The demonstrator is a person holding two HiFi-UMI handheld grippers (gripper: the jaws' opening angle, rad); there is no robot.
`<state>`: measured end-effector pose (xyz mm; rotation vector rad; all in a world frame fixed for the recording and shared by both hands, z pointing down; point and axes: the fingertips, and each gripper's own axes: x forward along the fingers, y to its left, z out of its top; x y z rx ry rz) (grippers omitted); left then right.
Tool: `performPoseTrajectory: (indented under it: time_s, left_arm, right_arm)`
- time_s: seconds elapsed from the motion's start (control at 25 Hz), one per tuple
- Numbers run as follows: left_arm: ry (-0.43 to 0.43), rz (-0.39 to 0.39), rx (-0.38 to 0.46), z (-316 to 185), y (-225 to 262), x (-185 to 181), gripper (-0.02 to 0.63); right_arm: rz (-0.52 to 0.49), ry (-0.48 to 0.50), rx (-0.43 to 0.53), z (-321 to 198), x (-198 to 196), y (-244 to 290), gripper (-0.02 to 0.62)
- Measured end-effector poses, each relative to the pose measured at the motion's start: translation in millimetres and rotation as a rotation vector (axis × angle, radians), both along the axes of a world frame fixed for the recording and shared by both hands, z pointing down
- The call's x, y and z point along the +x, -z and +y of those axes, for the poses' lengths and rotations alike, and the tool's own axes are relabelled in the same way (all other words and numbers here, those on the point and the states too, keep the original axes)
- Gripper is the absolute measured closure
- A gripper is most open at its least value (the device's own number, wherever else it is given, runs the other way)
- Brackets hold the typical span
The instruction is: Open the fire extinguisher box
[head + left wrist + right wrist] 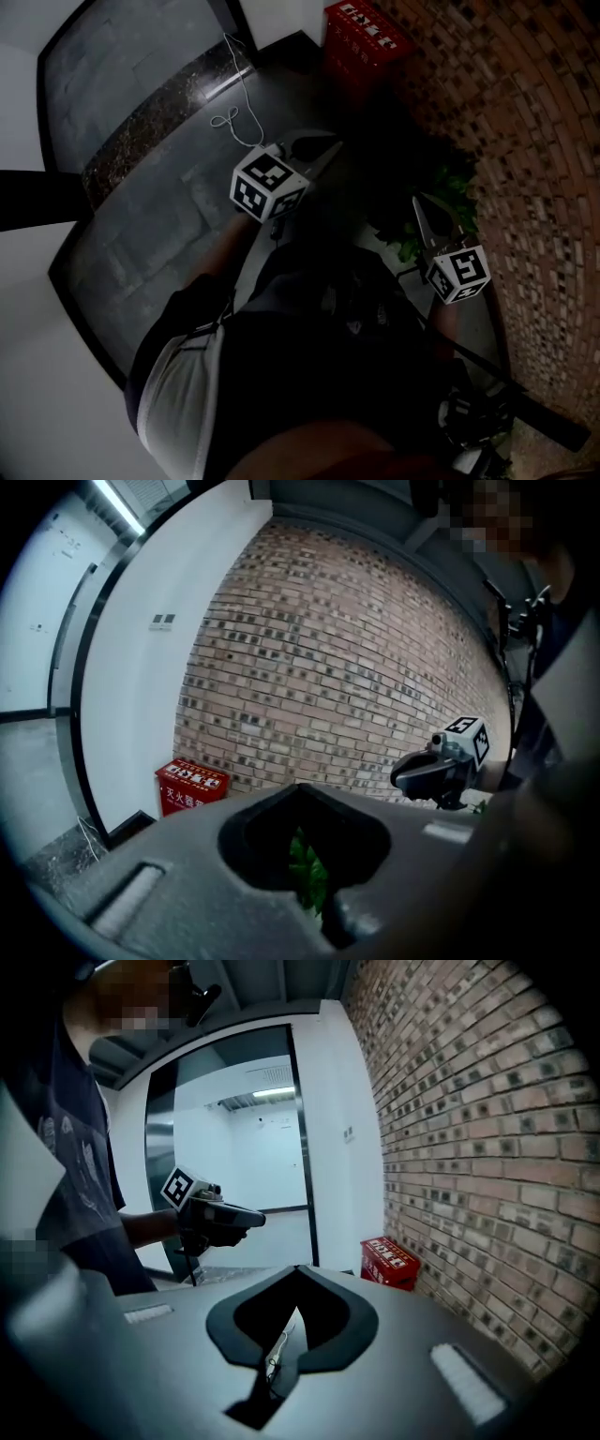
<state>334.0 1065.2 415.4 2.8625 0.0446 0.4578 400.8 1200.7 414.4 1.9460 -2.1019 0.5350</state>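
The red fire extinguisher box (366,42) stands on the floor against the brick wall, with white characters on its lid. It also shows in the left gripper view (190,787) and the right gripper view (389,1262), closed and well ahead of both grippers. My left gripper (330,145) is held in the air with its jaws together and nothing in them. My right gripper (419,202) is beside it, also shut and empty. Each gripper sees the other: the right gripper (403,772) and the left gripper (258,1215).
A brick wall (544,141) runs along the right. A green plant (450,202) sits below the right gripper. A white cord (239,112) lies on the dark floor near a speckled stone threshold (159,122). A dark-framed glass door (225,1147) stands left of the box.
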Motion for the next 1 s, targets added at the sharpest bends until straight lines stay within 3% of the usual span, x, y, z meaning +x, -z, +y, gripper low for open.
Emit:
performPoseTrajectory:
  time_s: [0.24,0.44,0.76,1.0]
  left_arm:
    - [-0.003,0.027,0.085,-37,10,-12,0.606]
    - [0.029,0.011,0.064,-51,-2,-28,0.606]
    - [0.120,-0.046,0.071,-78,-9,-47,0.606]
    - [0.137,-0.090,0.071,-99,-11,-23,0.606]
  right_arm:
    - [0.032,0.114,-0.013,-61,-37,1,0.595]
    - [0.040,0.187,-0.029,-91,-54,-2,0.595]
    - [-0.012,0.267,-0.029,-119,-57,-14,0.595]
    - [-0.030,0.297,0.001,-151,-28,-15,0.595]
